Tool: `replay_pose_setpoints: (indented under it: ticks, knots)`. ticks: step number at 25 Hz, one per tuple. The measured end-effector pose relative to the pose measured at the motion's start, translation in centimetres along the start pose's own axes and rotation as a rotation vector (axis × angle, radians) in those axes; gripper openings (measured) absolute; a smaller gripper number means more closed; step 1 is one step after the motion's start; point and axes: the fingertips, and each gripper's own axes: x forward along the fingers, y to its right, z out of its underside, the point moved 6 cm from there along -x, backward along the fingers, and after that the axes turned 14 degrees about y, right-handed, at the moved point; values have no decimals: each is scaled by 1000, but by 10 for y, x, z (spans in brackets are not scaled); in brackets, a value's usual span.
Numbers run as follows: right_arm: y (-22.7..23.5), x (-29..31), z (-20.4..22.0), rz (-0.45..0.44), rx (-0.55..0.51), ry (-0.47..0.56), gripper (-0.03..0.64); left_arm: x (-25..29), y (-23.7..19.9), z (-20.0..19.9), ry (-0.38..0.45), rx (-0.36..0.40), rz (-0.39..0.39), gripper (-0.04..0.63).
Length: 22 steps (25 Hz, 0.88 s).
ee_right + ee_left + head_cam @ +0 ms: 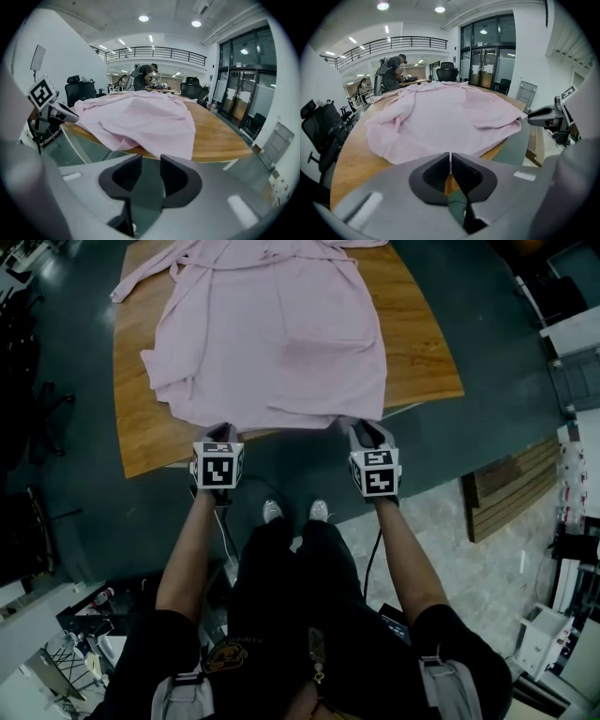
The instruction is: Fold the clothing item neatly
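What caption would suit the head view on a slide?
Head view: pink garment lying on a wooden table, left gripper shut at its near hem, right gripper open close by.

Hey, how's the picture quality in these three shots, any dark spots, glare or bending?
Head view: dim overall, the floor is dark, and only the garment and table read clearly. Left gripper view: fisheye bending, black corners, and the ceiling lamps glare. Right gripper view: same bending and black corners.

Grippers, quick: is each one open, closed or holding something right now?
Left gripper: closed at the hem of the pink garment; a grip cannot be told.
Right gripper: open, nothing between its jaws.
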Motion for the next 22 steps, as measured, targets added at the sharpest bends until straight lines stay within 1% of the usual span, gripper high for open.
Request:
replay_pose_setpoints:
  ticks: [2, 5, 7, 10, 12, 13, 15, 18, 22]
  knots:
    - [17, -3, 4, 30, -3, -6, 140, -5, 5, -3, 6, 18, -14, 20]
    - [40, -2, 9, 56, -5, -20, 167, -11, 9, -1, -10, 4, -46, 19]
    - [50, 4, 11, 45, -15, -28, 167, -12, 9, 1, -18, 7, -70, 20]
    - [57, 13, 18, -8, -21, -64, 165, -15, 12, 4, -28, 9, -111, 19]
    - [61, 13, 18, -37, -41, -77, 30, -17, 13, 3, -34, 12, -134, 18]
    - [64, 12, 17, -44, -52, -76, 17, -18, 13, 4, -36, 13, -146, 18]
    - [74, 7, 17, -38, -58, -78, 15, -19, 12, 5, -41, 12, -172, 18]
    - [99, -3, 22, 4, -43, -87, 15, -24, 14, 6, -46, 9, -206, 19]
    - [122, -11, 25, 32, -42, -97, 15, -27, 16, 10, -63, 4, -233, 18]
